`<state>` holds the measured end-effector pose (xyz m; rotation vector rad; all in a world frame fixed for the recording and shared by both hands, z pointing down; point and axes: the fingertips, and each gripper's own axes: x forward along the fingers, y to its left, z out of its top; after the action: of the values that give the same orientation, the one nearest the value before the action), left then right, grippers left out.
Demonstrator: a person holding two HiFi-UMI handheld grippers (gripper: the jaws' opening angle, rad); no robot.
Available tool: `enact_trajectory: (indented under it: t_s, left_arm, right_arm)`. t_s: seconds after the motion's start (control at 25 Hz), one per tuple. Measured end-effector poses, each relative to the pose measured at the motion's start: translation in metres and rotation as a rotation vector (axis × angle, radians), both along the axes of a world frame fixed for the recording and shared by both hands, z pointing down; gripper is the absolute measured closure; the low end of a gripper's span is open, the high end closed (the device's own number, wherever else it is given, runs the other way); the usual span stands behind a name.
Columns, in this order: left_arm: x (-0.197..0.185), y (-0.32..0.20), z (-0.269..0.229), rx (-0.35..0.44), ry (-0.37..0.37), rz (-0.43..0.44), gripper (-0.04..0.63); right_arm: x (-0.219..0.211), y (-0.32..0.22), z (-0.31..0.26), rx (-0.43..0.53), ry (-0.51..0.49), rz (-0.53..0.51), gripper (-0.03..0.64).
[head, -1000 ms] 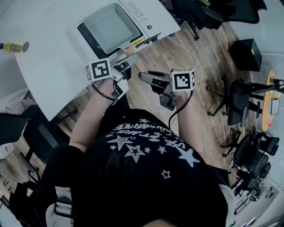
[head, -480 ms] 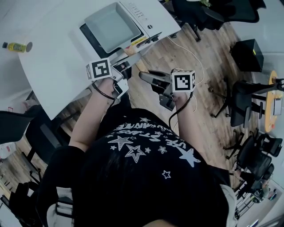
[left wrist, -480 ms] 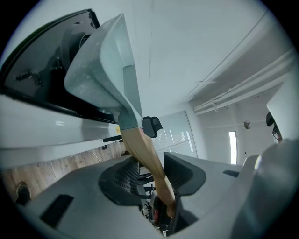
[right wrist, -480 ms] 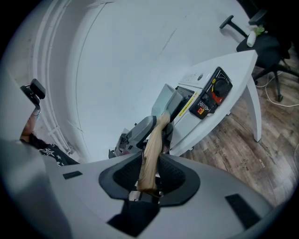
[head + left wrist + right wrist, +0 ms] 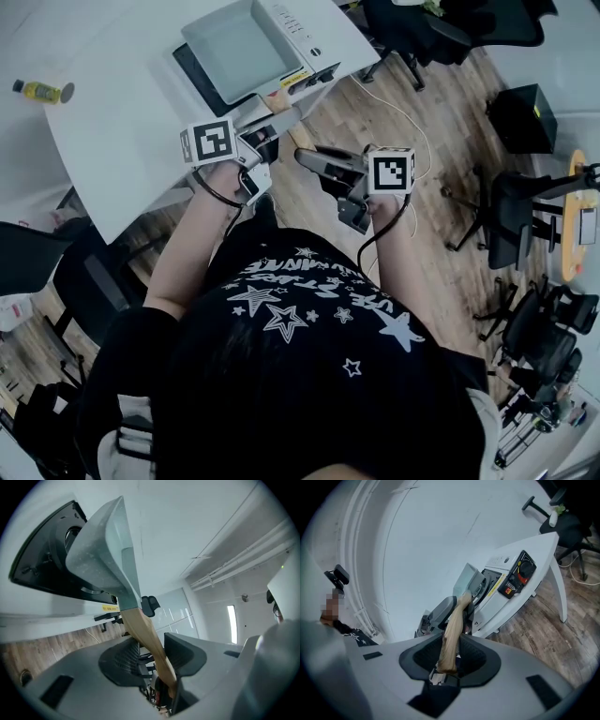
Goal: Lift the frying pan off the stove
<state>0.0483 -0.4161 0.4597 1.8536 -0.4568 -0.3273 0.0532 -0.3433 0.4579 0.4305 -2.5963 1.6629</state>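
Note:
A grey square frying pan (image 5: 239,47) hangs tilted just above the black stove (image 5: 194,77) on the white table (image 5: 112,150). Its light wooden handle (image 5: 143,630) runs from the pan (image 5: 101,550) down between the left gripper's jaws. My left gripper (image 5: 151,660) is shut on that handle; in the head view it (image 5: 265,141) sits just off the table edge. My right gripper (image 5: 450,653) is shut on the handle's free end (image 5: 451,637), behind the left gripper (image 5: 440,611). From above, the right gripper (image 5: 314,161) points toward the pan.
The stove's white control panel (image 5: 298,26) faces the floor side; its knob and red switch (image 5: 520,576) show in the right gripper view. A yellow bottle (image 5: 42,91) lies on the table at far left. Office chairs (image 5: 511,220) and a white cable (image 5: 398,112) occupy the wooden floor.
The pan sits a little farther up in the head view, with more of the black stove bared beside it. Both grippers keep their hold on the handle.

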Motion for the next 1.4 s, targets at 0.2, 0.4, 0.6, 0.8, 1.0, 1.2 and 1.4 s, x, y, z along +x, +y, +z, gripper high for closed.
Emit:
enact_trajectory:
  t_s: [0.2,0.4,0.6,0.8,1.0,1.2,1.4]
  left_arm:
    - [0.003,0.015,-0.008,0.028,-0.005,0.005,0.426]
    - [0.007,0.041,-0.015,0.047,-0.003,0.002,0.425]
    - [0.013,0.074,-0.023,0.07,-0.018,0.0,0.426]
    - [0.02,0.115,-0.029,0.081,-0.025,-0.008,0.425]
    - [0.028,0.163,-0.032,0.089,-0.031,-0.009,0.425]
    - [0.035,0.205,-0.039,0.101,-0.039,-0.014,0.425]
    - [0.042,0.243,-0.04,0.096,-0.047,-0.006,0.425]
  right_arm:
    - [0.002,0.014,-0.007,0.025,-0.017,-0.01,0.506]
    - [0.009,0.041,-0.01,0.028,-0.015,-0.001,0.506]
    - [0.016,0.072,-0.016,0.059,-0.026,-0.014,0.506]
    - [0.022,0.115,-0.022,0.063,-0.042,-0.014,0.506]
    - [0.029,0.163,-0.027,0.083,-0.047,-0.029,0.506]
    - [0.035,0.205,-0.032,0.089,-0.061,-0.03,0.506]
    - [0.042,0.243,-0.034,0.08,-0.07,-0.021,0.506]
